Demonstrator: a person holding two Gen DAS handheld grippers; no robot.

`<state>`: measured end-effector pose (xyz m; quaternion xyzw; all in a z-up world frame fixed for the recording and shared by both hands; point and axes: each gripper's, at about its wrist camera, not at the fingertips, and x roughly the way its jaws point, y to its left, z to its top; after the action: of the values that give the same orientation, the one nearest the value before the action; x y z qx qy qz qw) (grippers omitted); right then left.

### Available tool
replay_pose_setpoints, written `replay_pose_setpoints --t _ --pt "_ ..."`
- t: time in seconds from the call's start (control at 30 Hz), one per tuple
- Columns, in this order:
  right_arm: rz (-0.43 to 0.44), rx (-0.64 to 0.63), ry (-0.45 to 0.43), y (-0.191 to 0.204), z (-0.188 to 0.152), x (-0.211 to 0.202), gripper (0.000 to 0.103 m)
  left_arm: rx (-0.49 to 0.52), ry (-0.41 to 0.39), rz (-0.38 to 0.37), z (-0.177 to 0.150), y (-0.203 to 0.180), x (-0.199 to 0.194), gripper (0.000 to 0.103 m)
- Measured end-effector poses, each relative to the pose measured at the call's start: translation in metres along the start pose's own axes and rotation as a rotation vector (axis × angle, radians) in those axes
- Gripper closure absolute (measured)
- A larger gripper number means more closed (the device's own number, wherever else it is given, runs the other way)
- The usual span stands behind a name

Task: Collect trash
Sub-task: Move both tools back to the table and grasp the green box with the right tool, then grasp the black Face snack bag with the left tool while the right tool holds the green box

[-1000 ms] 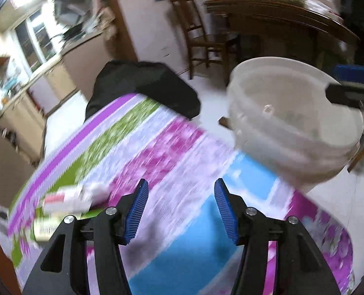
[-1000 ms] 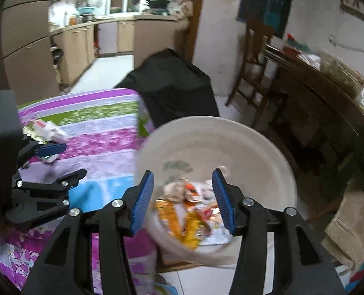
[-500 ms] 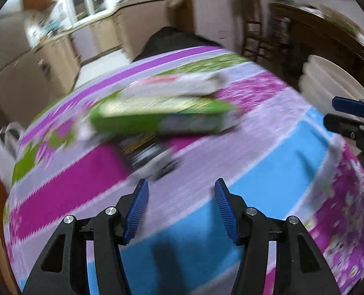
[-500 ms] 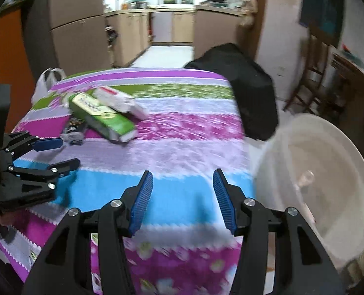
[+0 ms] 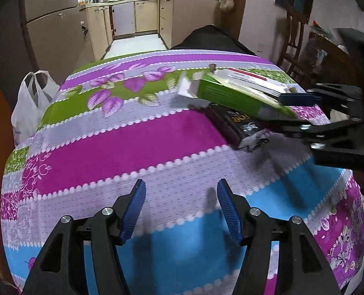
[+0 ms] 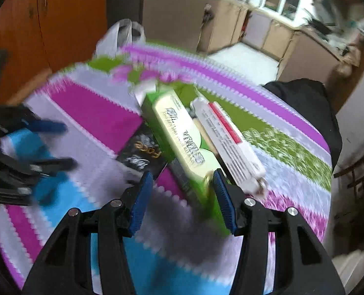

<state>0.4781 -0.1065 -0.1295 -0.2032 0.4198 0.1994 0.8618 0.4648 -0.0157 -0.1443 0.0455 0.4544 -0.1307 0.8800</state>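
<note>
Left wrist view: the left gripper (image 5: 180, 209) hovers at lower centre over the striped cloth (image 5: 123, 145), its jaws spread with nothing between them, having just opened a little. At upper right lie a green box (image 5: 233, 95), a white box (image 5: 253, 80) behind it and a dark packet (image 5: 233, 123) under it. The right gripper (image 5: 295, 110) enters from the right edge at the green box's near end. A white bag (image 5: 29, 103) hangs at left.

Right wrist view (blurred): the right gripper (image 6: 182, 196), jaws apart and just opened slightly, straddles the near end of the green box (image 6: 179, 137) at centre; whether a pad touches it cannot be told. The white box (image 6: 228, 145) lies just right, the dark packet (image 6: 140, 154) left. The left gripper (image 6: 54, 145) shows at left.
</note>
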Motion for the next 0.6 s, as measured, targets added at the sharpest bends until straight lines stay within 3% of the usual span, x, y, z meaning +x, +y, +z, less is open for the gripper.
replay_pose_setpoints --t 0.13,0.17,0.23,0.47,0.6 --pt "0.036 0.047 0.067 -0.014 0.012 0.03 0.059 -0.026 0.009 0.001 -0.003 0.009 0.002 0.041" --pt "0.067 0.079 0.051 -0.018 0.012 0.031 0.071 -0.027 0.01 0.005 -0.003 0.009 0.002 0.041" --pt "0.112 0.099 0.046 -0.012 0.006 0.028 0.08 -0.038 0.008 0.004 -0.004 0.011 0.002 0.041" --pt "0.219 0.052 0.05 0.05 -0.058 -0.031 0.08 -0.09 -0.01 0.035 -0.002 0.03 -0.006 0.039" --pt "0.223 0.227 -0.007 0.055 -0.11 -0.076 0.08 -0.09 -0.004 0.017 -0.008 0.036 -0.012 0.039"
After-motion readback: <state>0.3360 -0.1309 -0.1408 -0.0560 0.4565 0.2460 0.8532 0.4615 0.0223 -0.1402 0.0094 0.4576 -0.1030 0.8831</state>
